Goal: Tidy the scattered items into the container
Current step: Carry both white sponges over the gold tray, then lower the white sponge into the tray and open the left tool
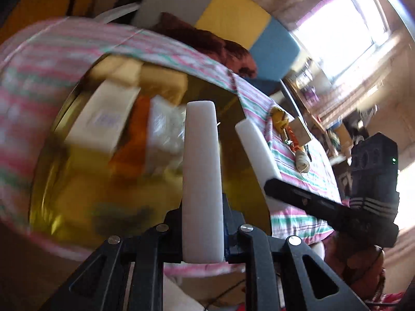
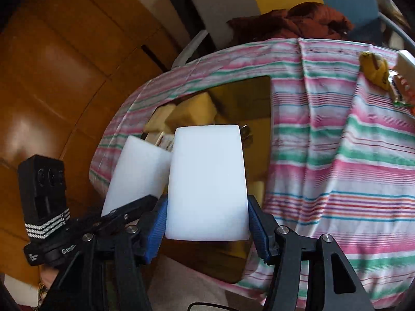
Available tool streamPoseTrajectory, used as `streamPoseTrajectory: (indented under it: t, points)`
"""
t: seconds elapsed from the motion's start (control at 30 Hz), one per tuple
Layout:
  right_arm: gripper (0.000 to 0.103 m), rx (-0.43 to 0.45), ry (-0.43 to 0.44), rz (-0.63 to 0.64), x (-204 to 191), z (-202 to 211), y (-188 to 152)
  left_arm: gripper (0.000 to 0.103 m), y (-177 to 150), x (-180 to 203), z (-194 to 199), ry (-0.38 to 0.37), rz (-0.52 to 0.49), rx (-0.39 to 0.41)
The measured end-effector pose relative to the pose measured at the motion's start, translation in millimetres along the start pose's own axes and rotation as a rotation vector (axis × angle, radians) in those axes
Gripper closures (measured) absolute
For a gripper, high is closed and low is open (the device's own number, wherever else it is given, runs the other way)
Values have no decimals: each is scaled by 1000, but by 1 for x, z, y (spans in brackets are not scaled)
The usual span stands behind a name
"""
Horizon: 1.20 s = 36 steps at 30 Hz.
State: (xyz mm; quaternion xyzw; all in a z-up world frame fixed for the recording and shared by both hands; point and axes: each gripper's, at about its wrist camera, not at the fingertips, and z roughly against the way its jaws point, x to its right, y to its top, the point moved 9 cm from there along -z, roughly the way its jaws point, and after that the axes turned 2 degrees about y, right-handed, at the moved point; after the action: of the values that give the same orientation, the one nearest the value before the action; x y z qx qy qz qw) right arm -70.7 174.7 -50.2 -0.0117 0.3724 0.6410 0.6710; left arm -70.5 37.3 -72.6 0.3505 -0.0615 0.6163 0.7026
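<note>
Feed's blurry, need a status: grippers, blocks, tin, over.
Left gripper shut on white block, edge-on. Right gripper shut on second white block. Both above gold tin, part filled. Nothing in the way; loose packets on striped cloth.

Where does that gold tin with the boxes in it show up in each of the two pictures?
Left wrist view: the gold tin fills the left and centre, blurred, behind the left gripper.
Right wrist view: it sits at centre, its far wall showing above the white block.
Shared landmark: the striped cloth beneath it.
</note>
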Motion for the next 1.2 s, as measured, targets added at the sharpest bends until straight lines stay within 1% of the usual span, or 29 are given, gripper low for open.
streamPoseTrajectory:
  t: [0.13, 0.23, 0.3, 0.33, 0.43, 0.47, 0.5, 0.53, 0.57, 0.6, 0.63, 0.67, 0.73, 0.8, 0.93, 1.03, 1.2]
  points:
    - [44, -26, 20, 54, -16, -11, -5, 84, -21, -26, 9, -1, 118, 3]
    - [44, -45, 31, 101, -28, -16, -9, 84, -22, -44, 8, -52, 223, 5]
    - [44, -55, 35, 121, -33, -20, -11, 84, -16, -54, 13, -101, 322, 48]
    - [44, -59, 34, 127, -35, -22, -12, 84, -12, -60, 18, -117, 370, 86]
    - [44, -59, 35, 152, -42, -22, -13, 85, -6, -69, 27, -119, 458, 181]
    - [44, -56, 30, 165, -44, -21, -14, 79, -6, -74, 29, -113, 509, 210]
    - [44, -53, 26, 178, -46, -20, -14, 66, -7, -79, 28, -94, 563, 229]
    - [44, -52, 26, 184, -47, -21, -14, 57, -9, -85, 26, -57, 610, 233]
    - [44, -54, 27, 189, -49, -22, -14, 47, -12, -89, 22, -23, 650, 229]
    - [44, -55, 28, 192, -50, -22, -14, 44, -13, -87, 20, -8, 660, 226]
    - [44, -55, 29, 197, -52, -22, -15, 41, -12, -83, 18, 8, 636, 226]
    - [44, -55, 30, 203, -54, -22, -15, 37, -11, -78, 16, 40, 598, 210]
    - [44, -52, 26, 215, -57, -21, -16, 36, -11, -68, 12, 108, 512, 181]
    - [44, -47, 26, 218, -58, -19, -16, 36, -11, -62, 11, 144, 460, 173]
    - [44, -46, 29, 222, -60, -18, -17, 37, -9, -69, 18, 164, 443, 188]
    - [44, -57, 30, 233, -62, -20, -19, 41, -4, -80, 37, 186, 435, 248]
    - [44, -97, 52, 268, -70, -26, -25, 42, 6, -90, 70, 208, 410, 366]
